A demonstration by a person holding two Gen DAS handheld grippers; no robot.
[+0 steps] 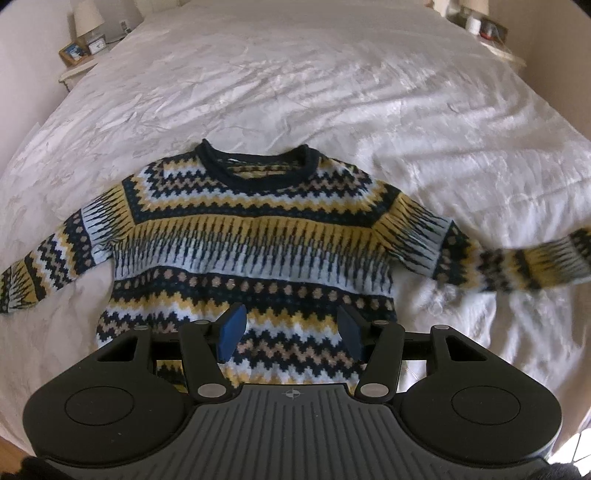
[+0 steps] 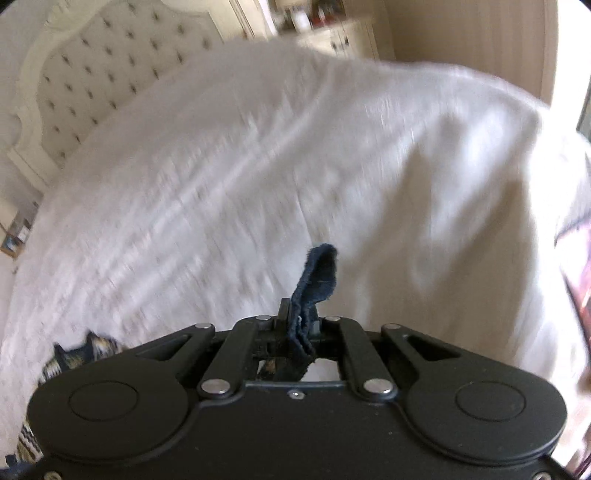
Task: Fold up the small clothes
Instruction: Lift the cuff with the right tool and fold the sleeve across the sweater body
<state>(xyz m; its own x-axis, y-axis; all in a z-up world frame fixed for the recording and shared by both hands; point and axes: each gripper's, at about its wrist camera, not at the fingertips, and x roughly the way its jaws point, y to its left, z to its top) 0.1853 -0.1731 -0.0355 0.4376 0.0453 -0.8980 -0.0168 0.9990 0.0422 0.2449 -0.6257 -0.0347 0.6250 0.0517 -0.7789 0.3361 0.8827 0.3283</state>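
A small knitted sweater [image 1: 251, 236] in navy, yellow and pale blue zigzags lies flat, front up, on the white bed cover [image 1: 295, 92], collar away from me. My left gripper [image 1: 290, 314] hovers open over its lower body, blue pads [image 1: 232, 332] apart with nothing between them. The sweater's right sleeve [image 1: 535, 266] is lifted and blurred. In the right wrist view my right gripper [image 2: 299, 323] is shut on that sleeve's dark blue cuff [image 2: 317, 273], which sticks up past the jaws. A bit of the sweater [image 2: 74, 354] shows at lower left.
A nightstand with a lamp and clock [image 1: 85, 48] stands at the bed's far left and another nightstand [image 1: 480, 26] at the far right. A tufted headboard [image 2: 103, 74] and a pale dresser [image 2: 340, 37] lie beyond the bed. White cover surrounds the sweater.
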